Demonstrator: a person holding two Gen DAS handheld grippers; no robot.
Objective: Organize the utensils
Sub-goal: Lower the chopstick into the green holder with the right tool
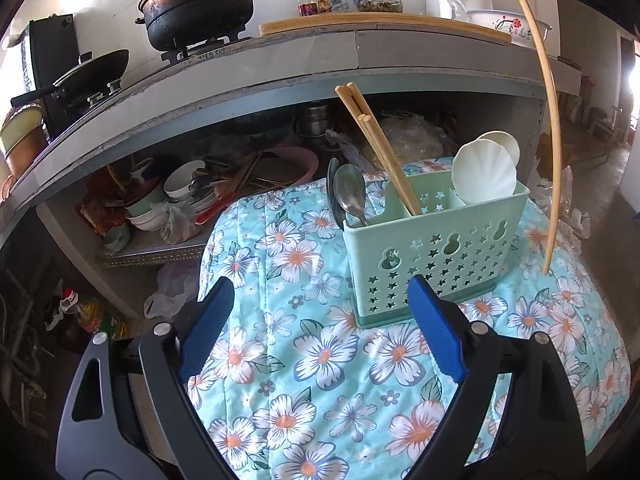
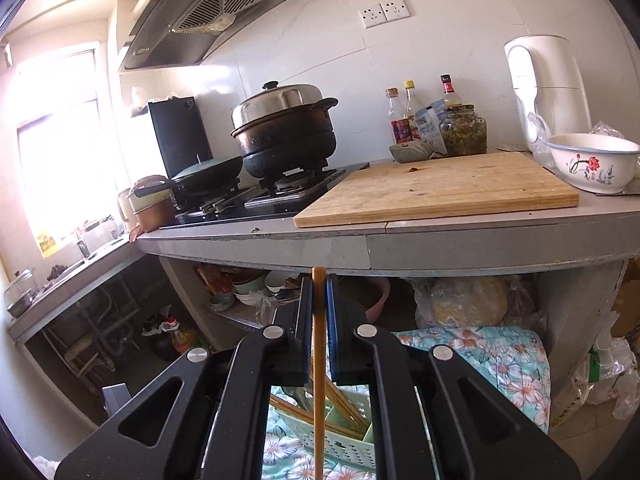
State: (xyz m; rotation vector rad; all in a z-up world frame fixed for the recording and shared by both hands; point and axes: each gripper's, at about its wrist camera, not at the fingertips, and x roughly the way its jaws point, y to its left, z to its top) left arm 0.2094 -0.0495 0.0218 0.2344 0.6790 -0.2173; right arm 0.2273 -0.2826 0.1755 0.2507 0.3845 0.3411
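A single bamboo chopstick (image 2: 319, 344) is held upright between the closed fingers of the right gripper (image 2: 319, 300), pinched near its upper end; in the left wrist view it is seen as a long curved stick at about two o'clock, its lower tip above the flowered cloth (image 1: 320, 360) just beside the green caddy (image 1: 432, 248). The left gripper (image 1: 320, 336) is spread wide and empty, at six o'clock of the caddy. Chopsticks (image 1: 376, 144), metal spoons (image 1: 350, 196) and white shell-shaped spoons (image 1: 484, 172) are already sorted into compartments. The stick is judged light, stiff and smooth — likely to pivot if pinched at one point — so a firmer hold nearer mid-length would be safer.
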